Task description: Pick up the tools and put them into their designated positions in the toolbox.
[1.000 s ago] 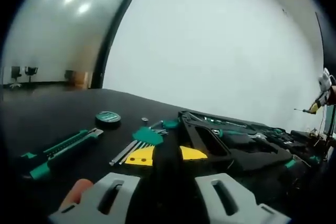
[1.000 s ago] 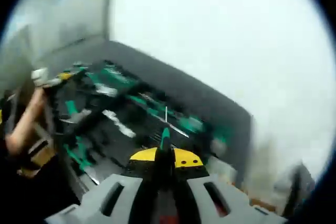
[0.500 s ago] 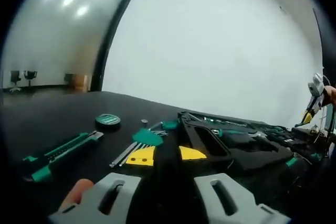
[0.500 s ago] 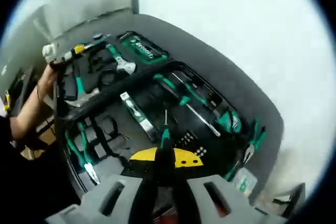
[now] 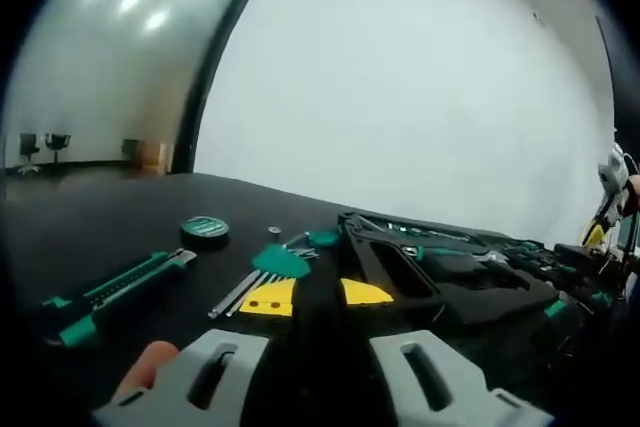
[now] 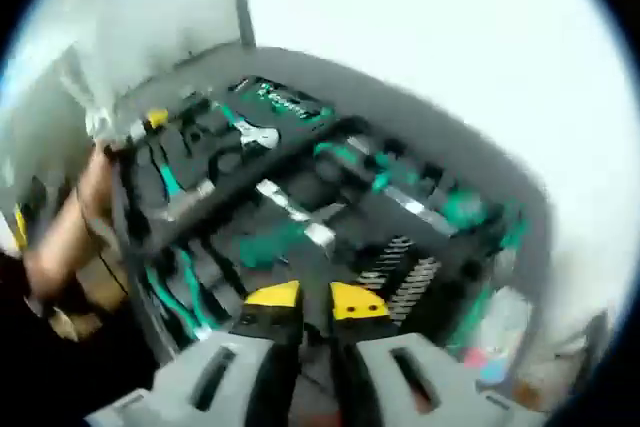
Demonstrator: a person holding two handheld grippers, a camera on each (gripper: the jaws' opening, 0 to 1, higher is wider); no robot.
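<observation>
In the left gripper view, the left gripper (image 5: 315, 297) sits low over a black table (image 5: 90, 217), its yellow-tipped fingers (image 5: 268, 297) set a little apart with only dark material visible between them; whether they grip anything cannot be told. Just beyond the fingertips lies a fan of hex keys (image 5: 262, 272) with a green holder. Farther out on the left-finger side rest a green and black utility knife (image 5: 115, 292) and, beyond it, a round green tape measure (image 5: 205, 229). Off the right finger stands the open black toolbox (image 5: 450, 272) (green-handled tools seated in it). At the far right edge a person's hand (image 5: 622, 187) appears above the box. In the right gripper view, which is motion-blurred, the right gripper (image 6: 303, 304) hangs over the toolbox (image 6: 300, 207), its yellow fingertips (image 6: 272, 297) narrowly parted with nothing between them. Ahead of the fingers lie a wrench (image 6: 250, 134) and a row of screwdrivers (image 6: 400, 182); green-handled pliers (image 6: 180, 292) sit just beside the left finger. A person's forearm (image 6: 65, 237) reaches along the box's left rim.
</observation>
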